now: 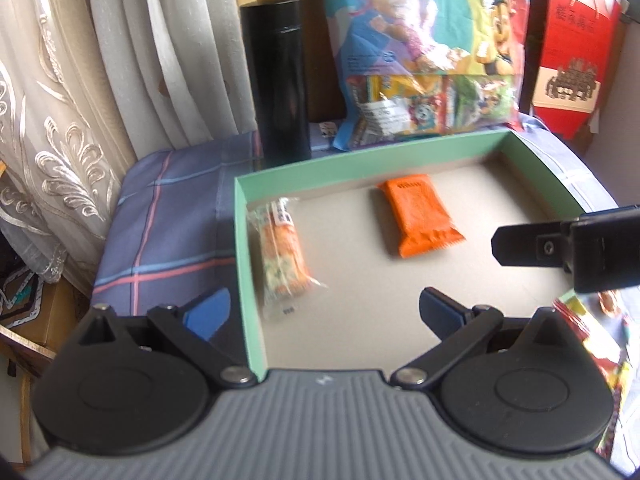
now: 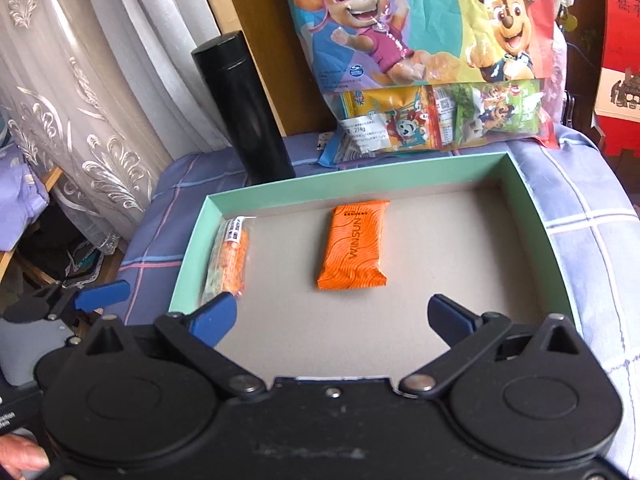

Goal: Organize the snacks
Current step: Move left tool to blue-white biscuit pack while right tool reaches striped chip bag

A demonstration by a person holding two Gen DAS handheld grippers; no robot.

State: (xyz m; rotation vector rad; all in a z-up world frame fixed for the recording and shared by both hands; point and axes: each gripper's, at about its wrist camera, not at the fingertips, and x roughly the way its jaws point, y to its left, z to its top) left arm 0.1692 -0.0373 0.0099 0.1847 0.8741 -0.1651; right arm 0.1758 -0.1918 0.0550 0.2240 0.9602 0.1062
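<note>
Both our grippers, left gripper (image 1: 324, 308) and right gripper (image 2: 332, 316), hover jaws apart, empty, over the green tray (image 2: 192, 236) holding an orange snack (image 2: 356, 246) and clear-wrapped bar (image 2: 230, 258); we should fetch more from the cartoon bag (image 2: 420, 40).

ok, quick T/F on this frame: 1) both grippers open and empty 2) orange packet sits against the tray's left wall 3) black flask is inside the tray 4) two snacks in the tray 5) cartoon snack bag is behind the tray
1) Left gripper and right gripper are both open and empty. True.
2) The orange packet sits against the left wall of the tray. False: it lies near the middle of the floor, and the clear-wrapped snack is the one along the left wall.
3) The black flask is inside the tray. False: it stands upright on the plaid cloth outside the back-left corner.
4) Two snacks lie in the tray. True.
5) The cartoon snack bag stands behind the tray. True.
</note>
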